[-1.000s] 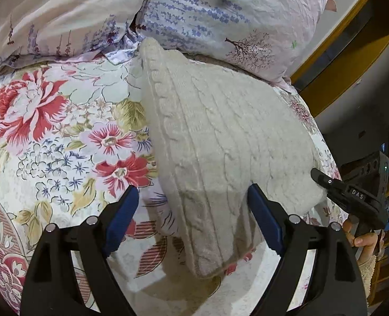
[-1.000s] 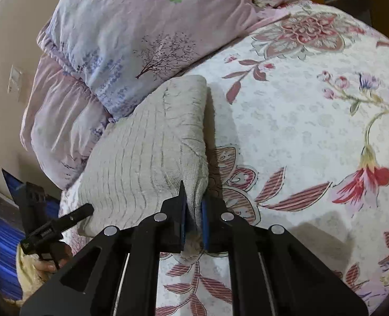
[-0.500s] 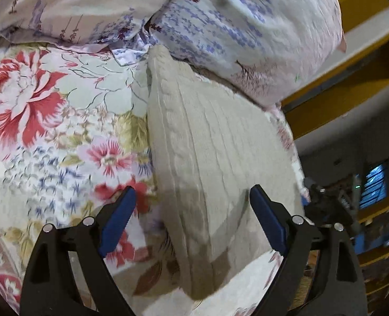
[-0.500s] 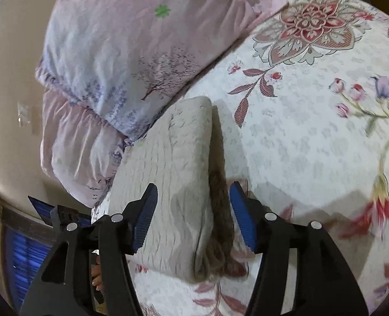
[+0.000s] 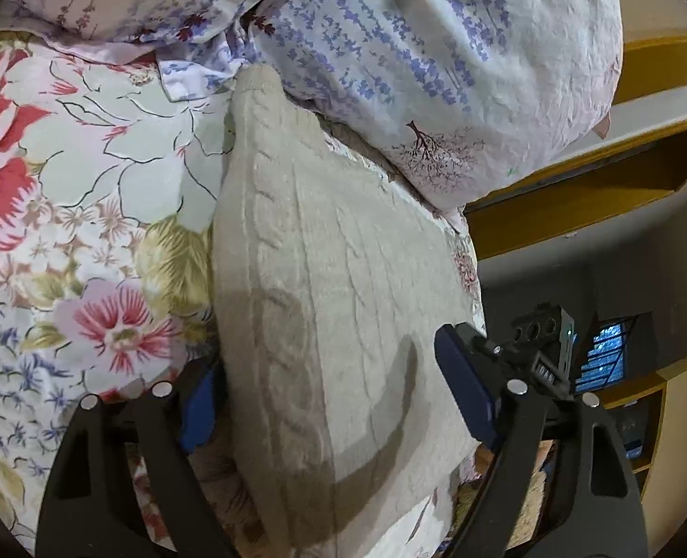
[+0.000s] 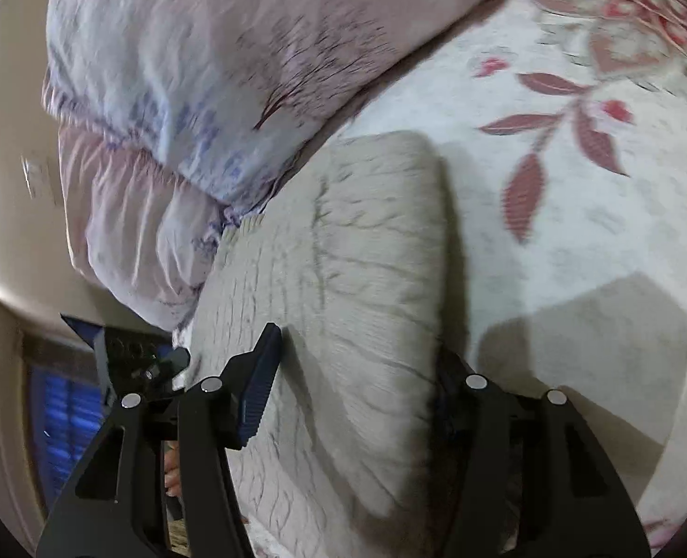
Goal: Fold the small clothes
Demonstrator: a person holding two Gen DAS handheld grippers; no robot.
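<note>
A folded cream cable-knit sweater (image 5: 324, 288) lies on the floral bedsheet (image 5: 87, 214), its far end against the pillows. My left gripper (image 5: 329, 400) is open, its jaws straddling the sweater's near end. In the right wrist view the same sweater (image 6: 357, 279) fills the centre, and my right gripper (image 6: 352, 395) is open with its jaws either side of the near end. The right gripper's body (image 5: 543, 348) shows at the right of the left wrist view. The left gripper's body (image 6: 134, 353) shows at the left of the right wrist view.
Two lavender-print pillows (image 5: 436, 56) lie stacked along the head of the bed, also in the right wrist view (image 6: 213, 69). A yellow wooden frame (image 5: 622, 172) and a dark screen (image 5: 608, 353) lie beyond the bed edge at right.
My right gripper was shut on the sweater's edge one second ago; it has opened and now straddles the sweater. Both grippers moved forward over the sweater.
</note>
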